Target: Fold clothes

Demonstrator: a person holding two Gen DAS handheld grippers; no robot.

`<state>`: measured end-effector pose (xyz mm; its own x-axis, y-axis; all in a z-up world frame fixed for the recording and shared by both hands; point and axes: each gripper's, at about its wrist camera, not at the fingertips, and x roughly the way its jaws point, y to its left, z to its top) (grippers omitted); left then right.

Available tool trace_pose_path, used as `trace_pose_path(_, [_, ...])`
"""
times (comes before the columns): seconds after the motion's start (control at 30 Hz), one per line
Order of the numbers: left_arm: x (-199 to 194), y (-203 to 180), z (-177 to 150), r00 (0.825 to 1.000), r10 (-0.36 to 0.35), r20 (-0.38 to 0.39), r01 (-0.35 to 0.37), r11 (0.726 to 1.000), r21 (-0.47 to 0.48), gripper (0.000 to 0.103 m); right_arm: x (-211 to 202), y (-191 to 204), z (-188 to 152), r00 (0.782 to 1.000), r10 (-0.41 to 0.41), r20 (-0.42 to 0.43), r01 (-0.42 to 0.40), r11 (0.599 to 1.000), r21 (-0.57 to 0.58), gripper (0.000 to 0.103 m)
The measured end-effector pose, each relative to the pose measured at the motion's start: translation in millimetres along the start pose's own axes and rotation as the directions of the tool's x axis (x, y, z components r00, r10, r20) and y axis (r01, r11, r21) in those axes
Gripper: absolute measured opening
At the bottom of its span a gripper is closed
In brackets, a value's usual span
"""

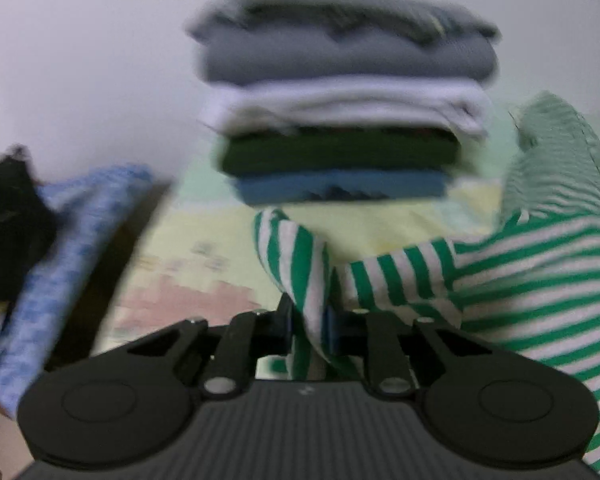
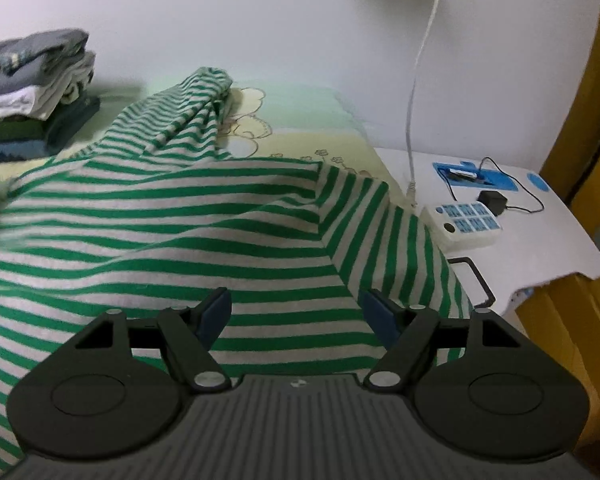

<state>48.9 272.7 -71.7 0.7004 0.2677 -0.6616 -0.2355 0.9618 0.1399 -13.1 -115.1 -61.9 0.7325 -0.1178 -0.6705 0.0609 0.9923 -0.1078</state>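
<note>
While your left hand-held gripper (image 1: 309, 316) pinches a fold of the one green-and-white striped knit shirt (image 1: 540, 280), your right hand-held gripper (image 2: 295, 312) hangs with its jaws wide apart above the same shirt (image 2: 180, 232), touching nothing. The shirt lies spread and rumpled on the pale yellow-green printed bed sheet (image 2: 312, 120). One stack of four folded garments (image 1: 340, 104), grey, white, dark green and blue from the top, stands beyond it by the wall. A blue-and-white mottled cloth (image 1: 72, 248) lies left. On the white tabletop (image 2: 560, 240), one white power strip (image 2: 466, 224) sits beside one black adapter (image 2: 494, 200).
</note>
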Motion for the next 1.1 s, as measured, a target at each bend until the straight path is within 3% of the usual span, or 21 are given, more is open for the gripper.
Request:
trace_pose_path(0.1, [-25,27,1,0.998,0.049,0.045,-0.047,0.997,-0.059,0.02,-2,0,1,1.0,0.002,0.01,-0.002,1.0,0.016,0.075])
trace_pose_path(0.17, [-20,38,-3,0.998,0.061,0.026,-0.059,0.996,-0.07,0.023,-3,-1,2,1.0,0.017,0.018,-0.017,1.0,0.023,0.075])
trace_pose_path(0.3, [10,27,-16,0.995,0.072,-0.067,-0.073,0.997,-0.007,0.023,3,3,2,0.999,0.038,0.003,-0.038,0.999,0.01,0.076])
trace_pose_path(0.33, [8,22,-17,0.995,0.083,-0.046,-0.083,0.997,0.009,0.023,4,4,1,0.999,0.034,0.001,-0.034,0.999,0.001,0.076])
trace_pose_path(0.4, [3,13,-20,0.994,0.105,-0.004,-0.105,0.994,0.039,0.034,4,3,1,1.0,0.017,0.011,-0.017,1.0,-0.021,0.076])
trace_pose_path(0.47, [2,9,-20,0.99,0.14,0.017,-0.141,0.988,0.067,0.052,6,-3,1,0.999,-0.022,0.024,0.023,0.998,-0.051,0.076])
trace_pose_path(0.57, [6,23,-15,0.971,0.239,0.007,-0.239,0.969,0.07,0.066,17,-24,0,0.996,-0.085,-0.002,0.084,0.995,-0.054,0.076])
trace_pose_path(0.77, [0,84,-14,0.928,0.364,-0.079,-0.365,0.931,-0.005,0.063,54,-80,1,0.985,-0.135,-0.111,0.144,0.987,0.072,0.076])
trace_pose_path(0.8, [-5,93,-16,0.929,0.358,-0.094,-0.361,0.932,-0.018,0.062,59,-85,2,0.982,-0.138,-0.128,0.15,0.984,0.092,0.075])
trace_pose_path(0.87, [-20,104,-23,0.955,0.27,-0.123,-0.28,0.957,-0.072,0.068,61,-91,4,0.987,-0.096,-0.126,0.115,0.982,0.151,0.075])
trace_pose_path(0.93, [-33,107,-36,0.979,0.154,-0.137,-0.172,0.975,-0.138,0.074,57,-84,5,0.996,-0.005,-0.095,0.023,0.983,0.183,0.075])
trace_pose_path(1.03, [-43,94,-51,0.99,0.008,-0.143,-0.035,0.982,-0.184,0.076,51,-46,5,0.988,0.134,-0.07,-0.126,0.986,0.112,0.071])
trace_pose_path(1.1, [-43,78,-54,0.99,-0.029,-0.135,0.007,0.987,-0.163,0.076,44,-10,2,0.976,0.209,-0.061,-0.209,0.978,0.006,0.068])
